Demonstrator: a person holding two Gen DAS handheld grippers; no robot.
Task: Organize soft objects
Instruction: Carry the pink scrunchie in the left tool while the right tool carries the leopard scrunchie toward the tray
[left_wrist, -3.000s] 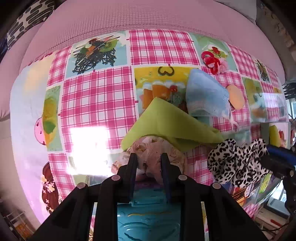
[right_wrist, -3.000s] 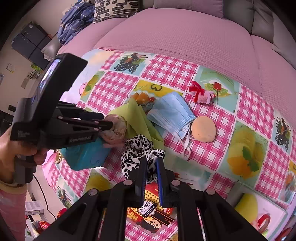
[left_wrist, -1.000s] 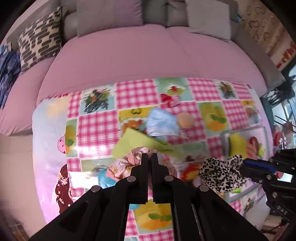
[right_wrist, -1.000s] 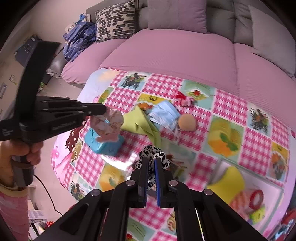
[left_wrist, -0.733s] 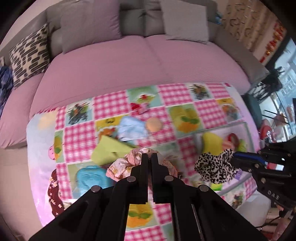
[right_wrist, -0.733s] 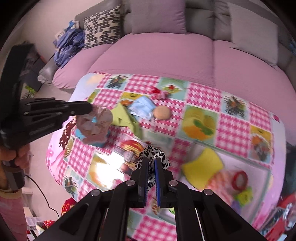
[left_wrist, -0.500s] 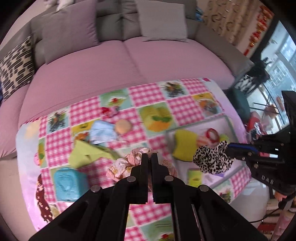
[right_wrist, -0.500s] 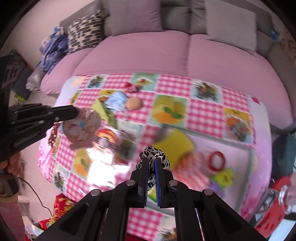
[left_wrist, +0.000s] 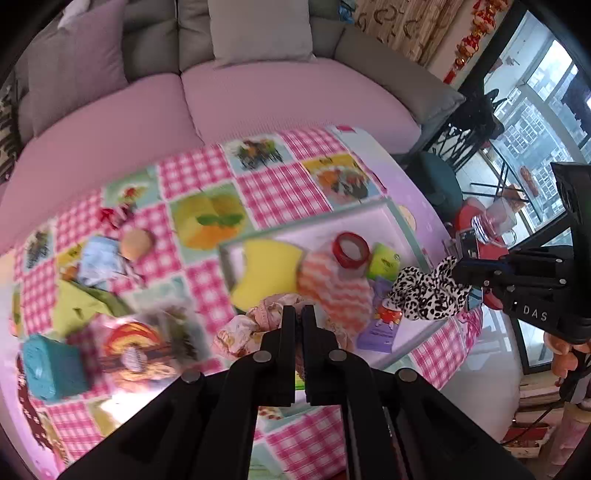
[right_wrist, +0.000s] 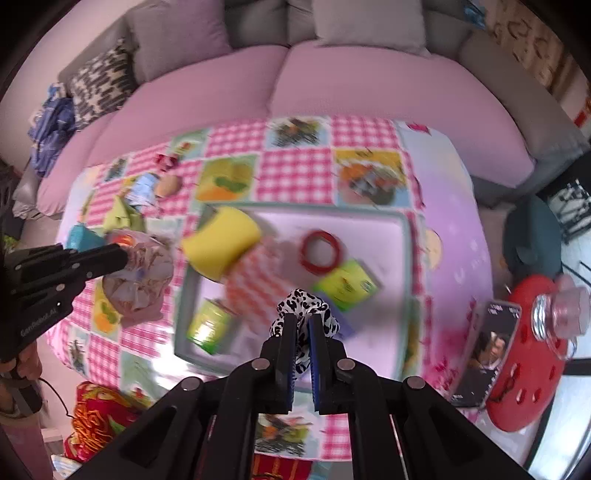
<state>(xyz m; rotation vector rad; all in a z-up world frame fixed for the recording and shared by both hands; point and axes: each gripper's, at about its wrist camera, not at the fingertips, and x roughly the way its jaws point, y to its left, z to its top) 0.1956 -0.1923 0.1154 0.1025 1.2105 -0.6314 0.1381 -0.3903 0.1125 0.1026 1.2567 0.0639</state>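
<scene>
Both wrist cams sit high, looking steeply down and forward at the checkered tablecloth (left_wrist: 280, 192), sofa (right_wrist: 332, 85) at far edge. Left cam sits further left; right cam hangs over the tray (right_wrist: 404, 236). Both views share the tray (left_wrist: 391, 214) and see the opposite gripper.

A home living room: a curved pink sofa (right_wrist: 369, 85) with grey cushions (left_wrist: 258, 29) wraps around a table (right_wrist: 443, 177) under a food-print checked cloth.
</scene>
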